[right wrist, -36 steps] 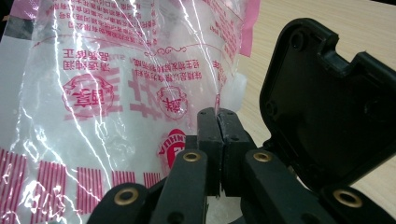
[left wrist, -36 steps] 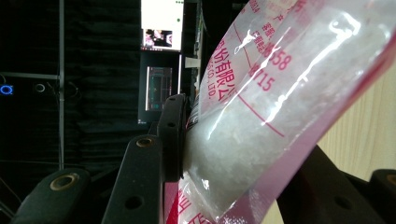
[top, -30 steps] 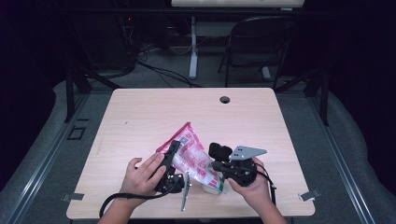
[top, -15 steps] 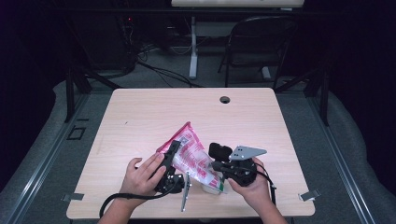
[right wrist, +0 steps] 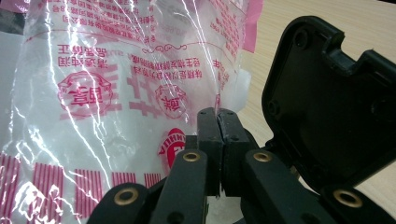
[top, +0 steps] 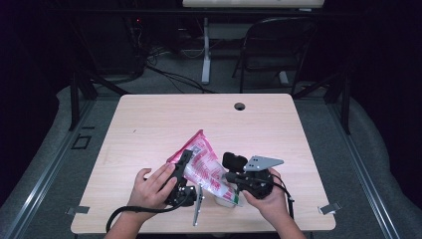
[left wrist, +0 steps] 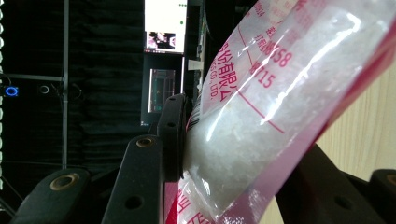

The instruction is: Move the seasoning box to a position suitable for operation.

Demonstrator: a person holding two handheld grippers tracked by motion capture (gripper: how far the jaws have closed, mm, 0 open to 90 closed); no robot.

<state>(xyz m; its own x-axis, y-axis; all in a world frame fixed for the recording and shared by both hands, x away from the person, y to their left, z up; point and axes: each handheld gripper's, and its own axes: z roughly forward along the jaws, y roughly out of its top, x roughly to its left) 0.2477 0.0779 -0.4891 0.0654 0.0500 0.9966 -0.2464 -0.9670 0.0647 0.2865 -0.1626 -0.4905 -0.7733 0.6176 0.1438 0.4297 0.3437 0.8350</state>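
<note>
A clear bag with pink print (top: 204,164) lay slanted near the front of the wooden table (top: 149,124) — full of white grains (left wrist: 224,154). The left gripper (top: 183,167) squeezed the bag's fat side between its jaws. The right gripper (right wrist: 217,122) was pinched shut on the bag's thin plastic edge — just above a small white cup (top: 225,201)

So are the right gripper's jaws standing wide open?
No, the right gripper has its jaws pressed together against the plastic bag.
</note>
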